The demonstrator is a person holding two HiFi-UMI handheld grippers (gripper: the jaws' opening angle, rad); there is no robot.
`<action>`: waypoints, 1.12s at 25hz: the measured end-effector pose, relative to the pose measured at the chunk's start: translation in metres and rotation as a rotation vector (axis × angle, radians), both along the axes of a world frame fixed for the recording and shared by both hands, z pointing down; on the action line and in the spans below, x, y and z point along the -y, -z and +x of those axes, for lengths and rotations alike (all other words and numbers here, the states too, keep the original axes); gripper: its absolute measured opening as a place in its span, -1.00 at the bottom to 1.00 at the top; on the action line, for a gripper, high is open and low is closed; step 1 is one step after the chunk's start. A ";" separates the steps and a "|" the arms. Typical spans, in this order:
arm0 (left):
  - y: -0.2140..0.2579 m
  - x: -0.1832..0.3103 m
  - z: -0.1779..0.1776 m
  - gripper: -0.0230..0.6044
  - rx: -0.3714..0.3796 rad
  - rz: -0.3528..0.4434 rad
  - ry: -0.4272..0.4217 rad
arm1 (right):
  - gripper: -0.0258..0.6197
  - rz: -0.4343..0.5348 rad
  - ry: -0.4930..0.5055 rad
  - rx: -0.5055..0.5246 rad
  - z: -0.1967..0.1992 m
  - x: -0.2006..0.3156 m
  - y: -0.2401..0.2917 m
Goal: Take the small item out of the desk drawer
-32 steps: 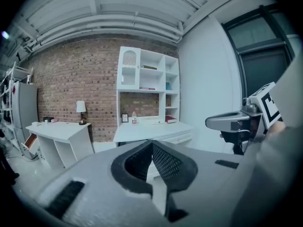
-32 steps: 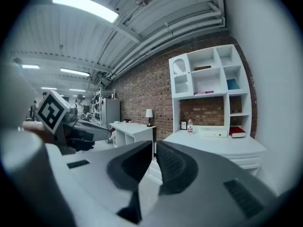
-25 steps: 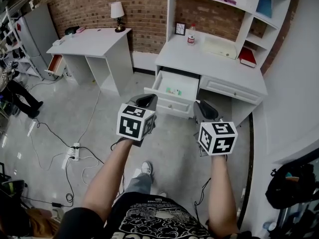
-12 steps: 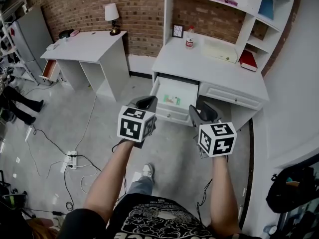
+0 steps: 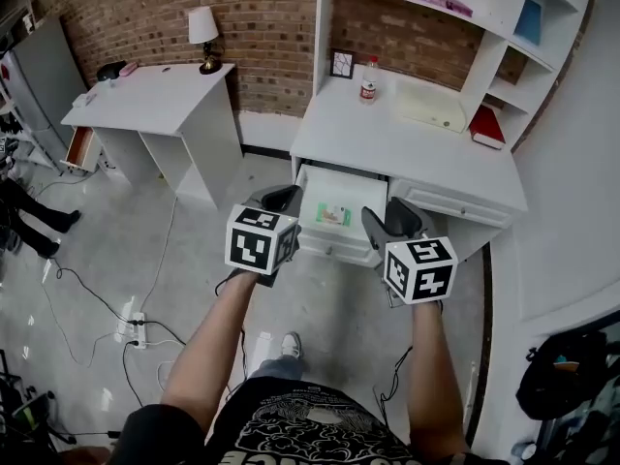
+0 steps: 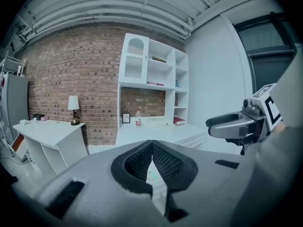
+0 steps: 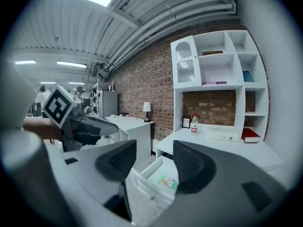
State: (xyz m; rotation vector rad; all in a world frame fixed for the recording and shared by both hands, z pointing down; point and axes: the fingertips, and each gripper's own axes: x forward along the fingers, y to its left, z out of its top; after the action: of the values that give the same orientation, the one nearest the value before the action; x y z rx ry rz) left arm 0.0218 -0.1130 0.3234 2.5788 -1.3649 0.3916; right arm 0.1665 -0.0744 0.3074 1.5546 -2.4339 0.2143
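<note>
A small green and white item (image 5: pixel 333 214) lies flat in the pulled-out white desk drawer (image 5: pixel 341 248); the right gripper view shows the item (image 7: pixel 166 181) between the two dark jaws, farther off. My right gripper (image 5: pixel 386 217) hovers over the drawer's right front corner, its jaws opening with nothing between them. My left gripper (image 5: pixel 283 200) hangs at the drawer's left front corner with its pads (image 6: pixel 163 162) together at the tips and nothing held. Neither gripper touches the item.
The white desk (image 5: pixel 387 134) carries a bottle (image 5: pixel 369 78), a small picture frame (image 5: pixel 341 63), a pale flat box (image 5: pixel 433 107) and a red book (image 5: pixel 486 127). A second white desk (image 5: pixel 145 95) with a lamp (image 5: pixel 204 35) stands left. Cables and a power strip (image 5: pixel 127 316) lie on the floor.
The view has closed in on the desk, and the drawer now lies right under both grippers. The right gripper's jaws have spread apart; the left stays shut.
</note>
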 end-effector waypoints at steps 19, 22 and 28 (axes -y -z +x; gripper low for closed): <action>-0.025 0.144 -0.038 -0.92 -0.062 -0.049 -0.007 | 0.23 -0.096 0.043 -0.075 -0.042 0.132 -0.027; -0.030 0.160 -0.038 -0.92 -0.065 -0.060 -0.014 | 0.24 -0.122 0.046 -0.099 -0.040 0.148 -0.035; -0.045 0.182 -0.048 -0.92 -0.069 -0.087 -0.018 | 0.31 -0.196 0.134 -0.202 -0.048 0.172 -0.066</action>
State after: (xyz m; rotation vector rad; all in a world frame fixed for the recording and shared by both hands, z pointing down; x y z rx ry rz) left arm -0.0262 -0.2947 0.3688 2.5120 -1.2735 0.3529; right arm 0.1190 -0.2462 0.3735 1.2612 -2.2733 0.2499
